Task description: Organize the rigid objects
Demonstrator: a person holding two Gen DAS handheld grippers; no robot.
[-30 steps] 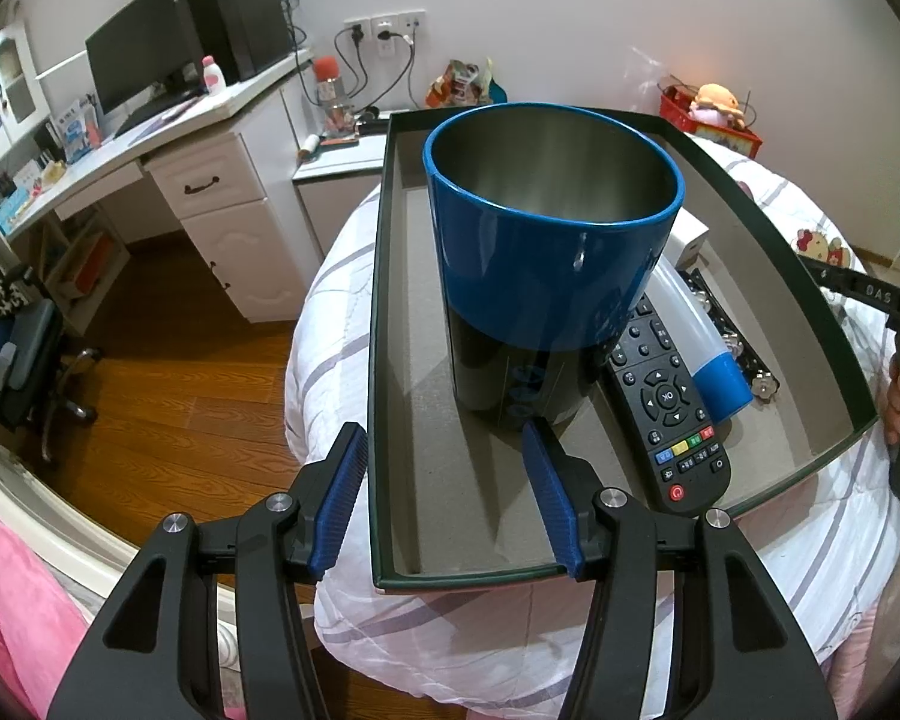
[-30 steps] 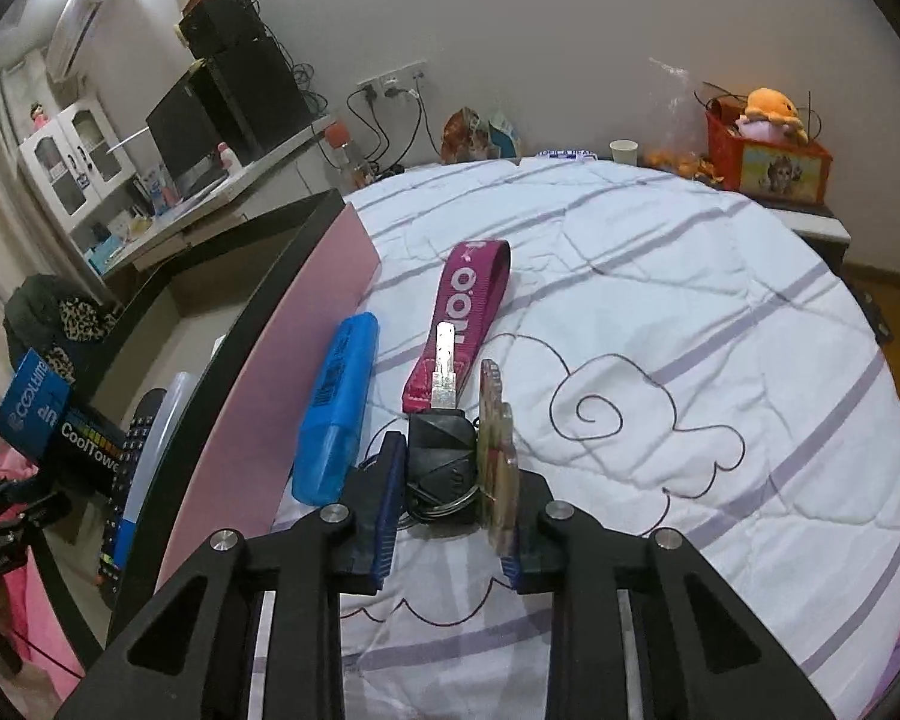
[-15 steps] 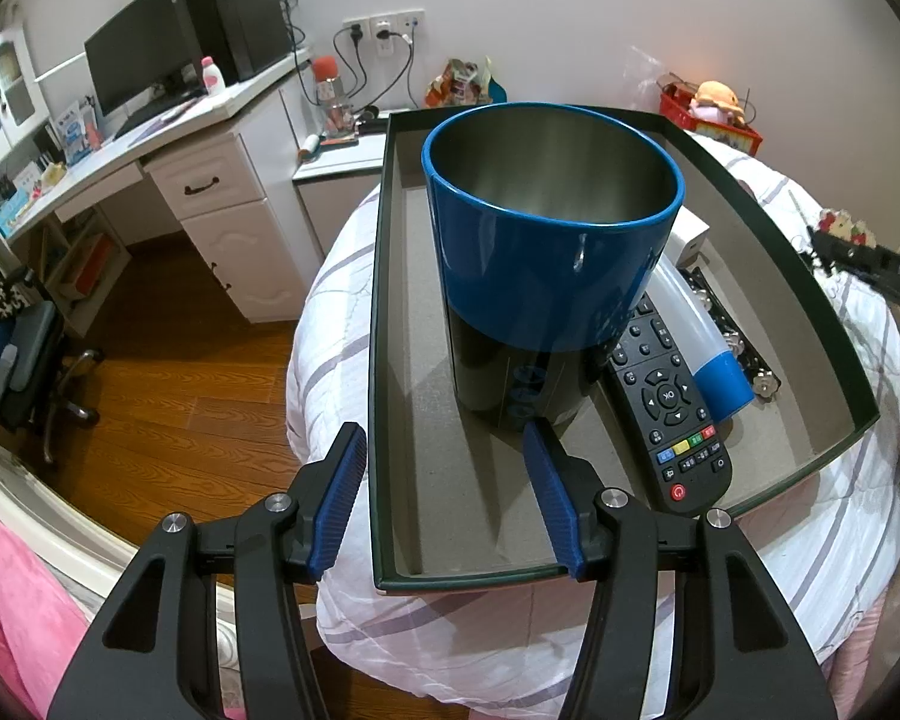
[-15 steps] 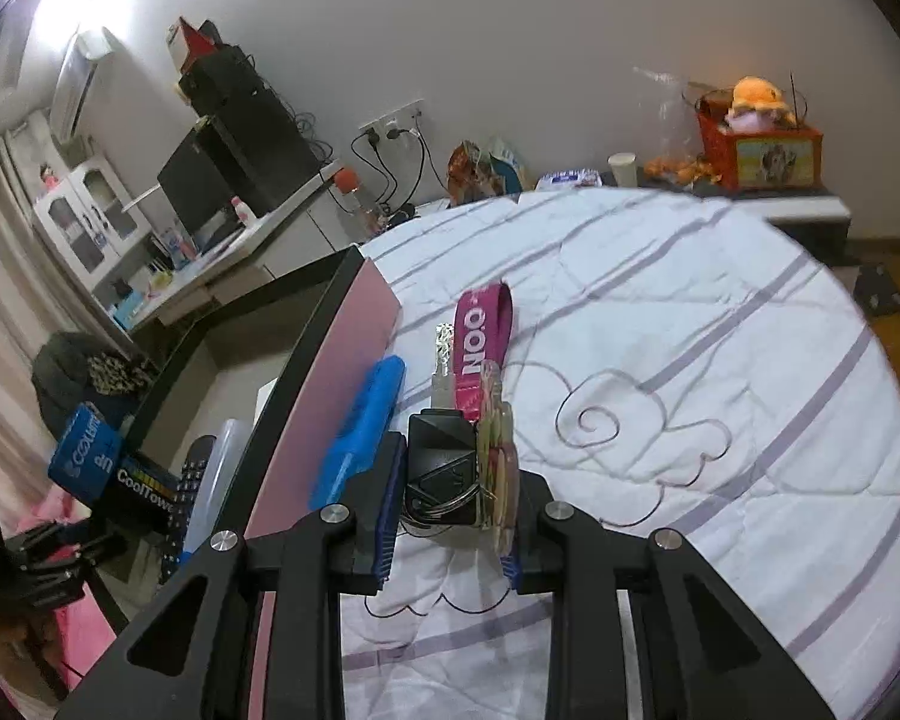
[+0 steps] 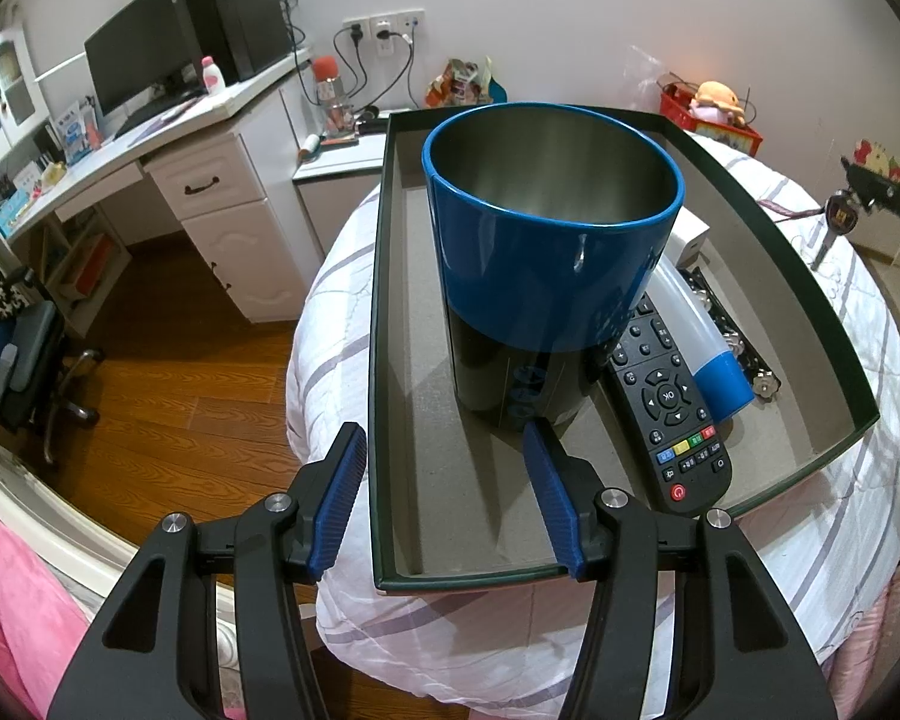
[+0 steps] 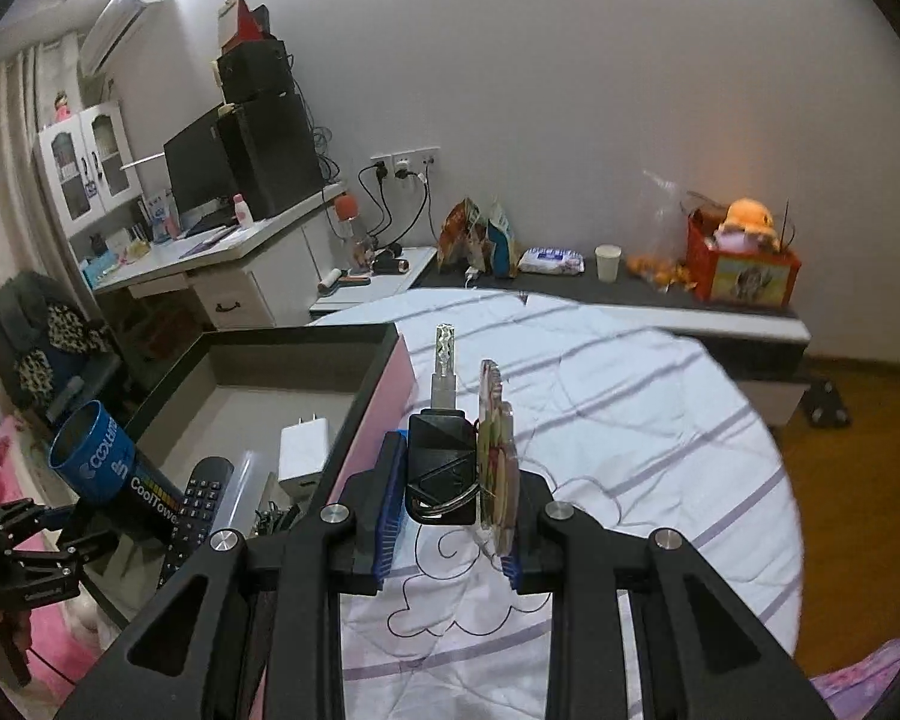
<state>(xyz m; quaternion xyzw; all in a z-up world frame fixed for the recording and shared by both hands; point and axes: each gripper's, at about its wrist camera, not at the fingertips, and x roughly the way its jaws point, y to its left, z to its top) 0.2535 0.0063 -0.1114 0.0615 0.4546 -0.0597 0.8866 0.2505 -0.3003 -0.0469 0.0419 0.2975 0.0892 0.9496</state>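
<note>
My right gripper (image 6: 450,504) is shut on a black key fob with a clear charm (image 6: 444,468), held up above the bed beside the box. The key also shows at the far right of the left wrist view (image 5: 837,219). A dark green open box (image 5: 384,324) lies on the bed and holds a blue steel cup (image 5: 546,258), a black remote (image 5: 669,420), a clear tube with a blue cap (image 5: 705,342) and a white charger (image 6: 303,450). My left gripper (image 5: 447,498) is open at the box's near edge, just short of the cup.
The box's pink outer wall (image 6: 378,420) is just left of my right gripper. A white desk with a monitor (image 5: 144,60) stands at the left over a wooden floor (image 5: 168,384). A bedside ledge with a red box (image 6: 744,264) runs along the far wall.
My right gripper has lifted the key fob and charm off the bedspread, leaving the pink lanyard and blue object out of view. My left gripper has stayed still.
</note>
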